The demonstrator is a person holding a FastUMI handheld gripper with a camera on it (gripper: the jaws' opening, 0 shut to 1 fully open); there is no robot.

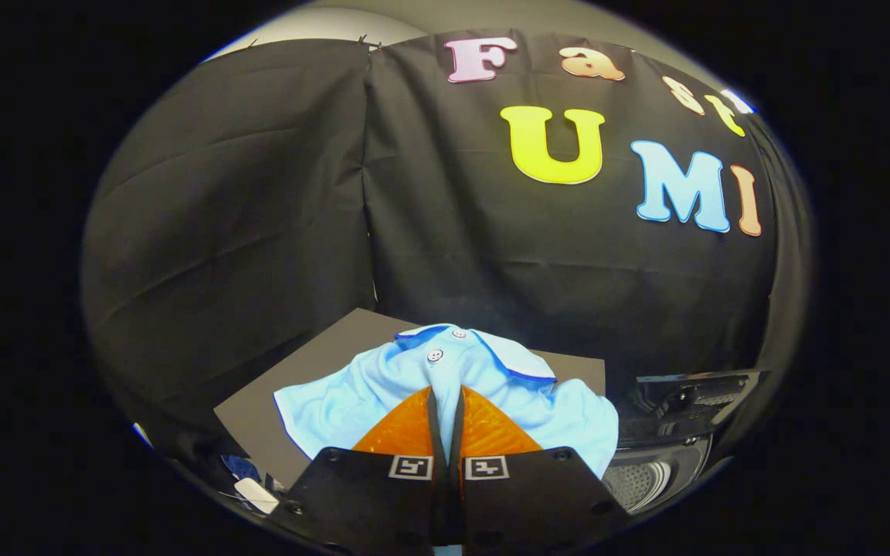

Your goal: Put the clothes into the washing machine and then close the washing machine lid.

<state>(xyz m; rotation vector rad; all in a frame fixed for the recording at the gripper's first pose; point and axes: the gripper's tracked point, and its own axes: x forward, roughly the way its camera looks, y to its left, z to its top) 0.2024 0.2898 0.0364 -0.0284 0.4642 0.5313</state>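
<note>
A light blue polo shirt (383,386) with a buttoned collar hangs lifted, pinched at its placket between my fingers. My gripper (445,398) is shut on the shirt, and a thin fold of cloth runs down the narrow gap between the two pads. The shirt drapes to both sides of the fingers, above a dark grey mat (314,363). To the right and below the shirt is the washing machine (646,479), its drum opening visible and its dark lid (692,398) standing raised behind it.
Black cloth walls close the booth behind and to the left. Small blue and white items (248,483) lie low at the left, beside the mat's edge.
</note>
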